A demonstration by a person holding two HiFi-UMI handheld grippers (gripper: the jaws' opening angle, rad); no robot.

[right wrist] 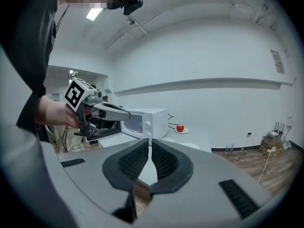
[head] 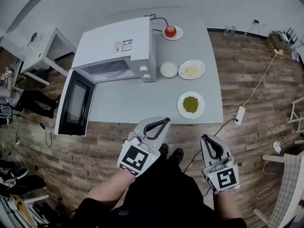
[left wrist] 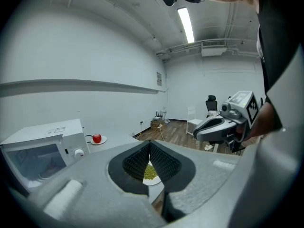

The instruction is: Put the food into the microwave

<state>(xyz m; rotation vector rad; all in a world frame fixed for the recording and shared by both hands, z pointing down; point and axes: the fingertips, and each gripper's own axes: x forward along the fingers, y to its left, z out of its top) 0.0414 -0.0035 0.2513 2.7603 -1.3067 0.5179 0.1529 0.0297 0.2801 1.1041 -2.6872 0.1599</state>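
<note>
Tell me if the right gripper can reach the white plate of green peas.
Probably yes: the white plate of green peas sits near the grey table's front edge, with nothing between it and the right gripper; its jaws are shut, though.

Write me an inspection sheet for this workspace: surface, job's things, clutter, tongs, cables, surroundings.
Surface: grey table, bare in front of the microwave.
Job's things: white microwave with its door swung open; plate of peas, plate of pale food, white bowl and red fruit, all on the table.
Clutter: nothing seen on the table.
Tongs: left tongs and right tongs both shut and empty, short of the table edge.
Cables: black cord behind the microwave; white cord across the floor to a power block.
Surroundings: wood floor; white side table at left.
</note>
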